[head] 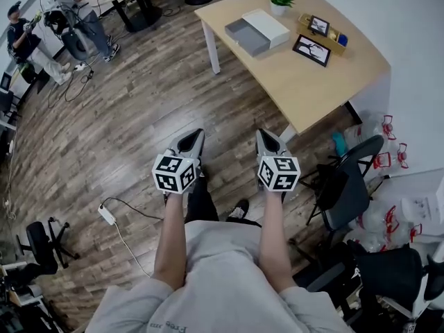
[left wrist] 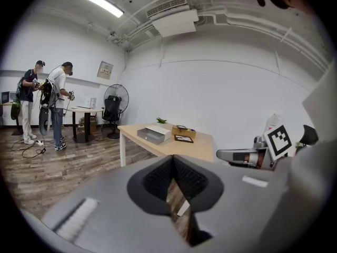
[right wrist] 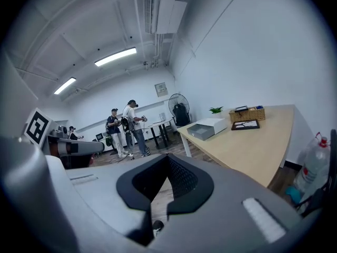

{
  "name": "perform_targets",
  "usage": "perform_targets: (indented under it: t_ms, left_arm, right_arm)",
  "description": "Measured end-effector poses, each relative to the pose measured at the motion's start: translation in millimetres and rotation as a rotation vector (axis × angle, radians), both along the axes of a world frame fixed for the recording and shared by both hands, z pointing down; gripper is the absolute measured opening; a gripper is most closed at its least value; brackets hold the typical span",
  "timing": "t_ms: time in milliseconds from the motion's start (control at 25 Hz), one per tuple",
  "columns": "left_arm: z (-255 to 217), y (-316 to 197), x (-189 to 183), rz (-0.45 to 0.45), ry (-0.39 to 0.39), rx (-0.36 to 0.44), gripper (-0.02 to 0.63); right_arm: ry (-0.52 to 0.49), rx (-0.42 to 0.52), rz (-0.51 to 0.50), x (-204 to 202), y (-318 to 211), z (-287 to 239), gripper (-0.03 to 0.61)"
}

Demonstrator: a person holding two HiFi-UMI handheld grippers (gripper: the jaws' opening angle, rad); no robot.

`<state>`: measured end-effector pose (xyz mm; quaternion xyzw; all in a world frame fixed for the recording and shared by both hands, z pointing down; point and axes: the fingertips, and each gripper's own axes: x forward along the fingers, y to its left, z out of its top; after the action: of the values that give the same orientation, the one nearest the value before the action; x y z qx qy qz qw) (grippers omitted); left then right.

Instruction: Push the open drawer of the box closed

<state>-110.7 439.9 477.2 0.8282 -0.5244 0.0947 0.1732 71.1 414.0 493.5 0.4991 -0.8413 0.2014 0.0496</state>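
A white box (head: pixel 269 25) with its grey drawer (head: pixel 247 37) pulled out lies on the far end of the wooden table (head: pixel 326 82). The box (left wrist: pixel 159 130) and drawer (left wrist: pixel 149 136) show far off in the left gripper view. The right gripper view also has the box (right wrist: pixel 215 124) and drawer (right wrist: pixel 199 133) at a distance. My left gripper (head: pixel 191 137) and right gripper (head: pixel 266 137) hang side by side over the floor, well short of the table. Both are shut with nothing in them, as seen along the left gripper (left wrist: pixel 172 159) and the right gripper (right wrist: pixel 168 159).
On the table stand a small plant (head: pixel 280 1), a wicker tray (head: pixel 326 32) and a picture frame (head: pixel 311 50). A dark office chair (head: pixel 343 186) and water bottles (head: pixel 383 141) crowd the right. A power strip (head: pixel 106 214) lies on the floor. People (head: pixel 76 12) stand far left.
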Motion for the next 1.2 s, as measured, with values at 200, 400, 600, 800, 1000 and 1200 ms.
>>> perform_targets:
  t_ms: [200, 400, 600, 800, 1000, 1200]
  left_arm:
    - [-6, -27, -19, 0.006, 0.001, 0.012, 0.052]
    - [-2, -65, -45, 0.007, 0.031, 0.006, 0.052]
    - [11, -121, -66, 0.036, 0.062, -0.023, 0.052]
    - [19, -190, -81, 0.094, 0.086, -0.048, 0.052]
    - [10, -259, -103, 0.164, 0.046, -0.035, 0.052]
    - [3, -302, -117, 0.219, 0.063, -0.028, 0.052]
  right_arm:
    - [0.015, 0.010, 0.001, -17, -26, -3, 0.002]
    - [0.055, -0.015, 0.007, -35, -54, 11, 0.002]
    - [0.087, -0.053, 0.059, -45, -92, 26, 0.002]
    - [0.115, -0.081, 0.118, -61, -146, 35, 0.002]
    - [0.120, -0.097, 0.173, -84, -200, 34, 0.002]
    - [0.135, -0.088, 0.235, -98, -236, 21, 0.002]
